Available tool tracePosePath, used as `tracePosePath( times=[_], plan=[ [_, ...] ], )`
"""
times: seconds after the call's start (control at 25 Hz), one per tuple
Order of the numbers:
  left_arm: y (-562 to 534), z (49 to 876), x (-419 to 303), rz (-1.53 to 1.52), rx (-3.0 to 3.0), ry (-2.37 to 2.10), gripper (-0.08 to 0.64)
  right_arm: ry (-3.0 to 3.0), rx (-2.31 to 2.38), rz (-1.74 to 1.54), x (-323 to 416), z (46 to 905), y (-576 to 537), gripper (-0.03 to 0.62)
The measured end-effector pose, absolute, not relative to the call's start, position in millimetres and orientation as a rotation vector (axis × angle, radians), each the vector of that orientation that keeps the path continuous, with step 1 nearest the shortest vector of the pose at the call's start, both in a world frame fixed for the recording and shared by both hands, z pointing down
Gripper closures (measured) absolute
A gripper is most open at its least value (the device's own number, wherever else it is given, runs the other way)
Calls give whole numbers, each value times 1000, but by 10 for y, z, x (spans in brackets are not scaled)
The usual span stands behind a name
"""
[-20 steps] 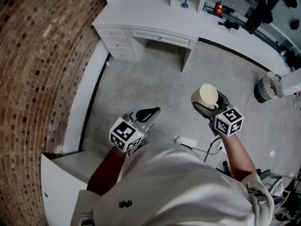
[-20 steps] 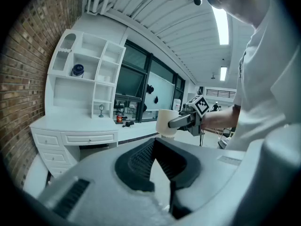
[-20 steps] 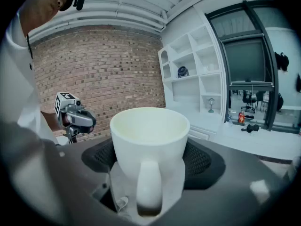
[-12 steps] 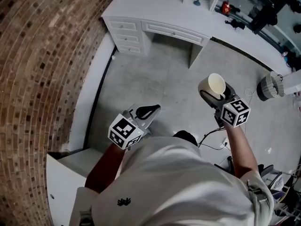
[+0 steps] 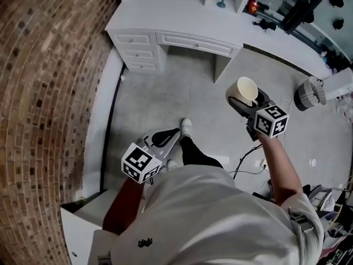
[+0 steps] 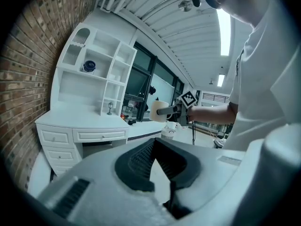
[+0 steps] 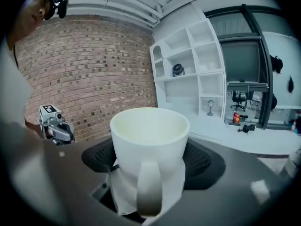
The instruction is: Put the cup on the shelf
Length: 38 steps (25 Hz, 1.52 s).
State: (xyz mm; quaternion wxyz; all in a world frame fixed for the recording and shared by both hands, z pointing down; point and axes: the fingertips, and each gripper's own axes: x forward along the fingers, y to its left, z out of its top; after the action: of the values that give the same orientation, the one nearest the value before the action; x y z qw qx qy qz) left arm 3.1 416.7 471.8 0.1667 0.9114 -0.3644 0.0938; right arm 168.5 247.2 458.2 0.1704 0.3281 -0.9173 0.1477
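One brick wall (image 5: 49, 65) down the left of the head view, with grey floor (image 5: 182, 93) beside it. One white desk (image 5: 165, 15) at the far side: three drawers stacked at its left end, one long drawer under the top. One white shelf (image 6: 94, 74) on the desk's top, split into open compartments of several sizes. One person (image 5: 220, 214) in a white top, seen from above, mid-floor and well apart from the desk, with two grippers held out ahead, one per hand.

Right gripper (image 5: 243, 94): spread wide and clamped on the cup (image 7: 150, 145), one dark ribbed pad pressed to each side. Holds it upright in the air over the floor, well short of the shelf. Left gripper (image 6: 154, 144): drawn together, pad tips meeting, nothing between them; out over the floor on the brick side, apart from the cup.

One cup only: cream-white, glossy, round, narrowing a little toward the base, with a thick smooth rim and one loop handle turned back toward the right gripper's camera. Inside, just the same pale glaze.

On the shelf, two small things: one dark round jar (image 6: 88, 67) in an upper compartment, one stemmed goblet (image 6: 109, 107) in a narrow lower compartment, well apart from each other. One red thing (image 5: 252, 6) just right of the shelf, too small to name.
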Motion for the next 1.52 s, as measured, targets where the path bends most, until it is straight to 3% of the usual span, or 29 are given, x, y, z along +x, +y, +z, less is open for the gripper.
tracePosePath(
  times=[0.76, 1.52],
  plan=[
    [1341, 4538, -30, 363, 2648, -892, 554, -2625, 1018, 250, 1457, 4313, -772, 160],
    [-625, 4365, -1370, 402, 2809, -537, 554, -2468, 1352, 256, 832, 4132, -2677, 160]
  ],
)
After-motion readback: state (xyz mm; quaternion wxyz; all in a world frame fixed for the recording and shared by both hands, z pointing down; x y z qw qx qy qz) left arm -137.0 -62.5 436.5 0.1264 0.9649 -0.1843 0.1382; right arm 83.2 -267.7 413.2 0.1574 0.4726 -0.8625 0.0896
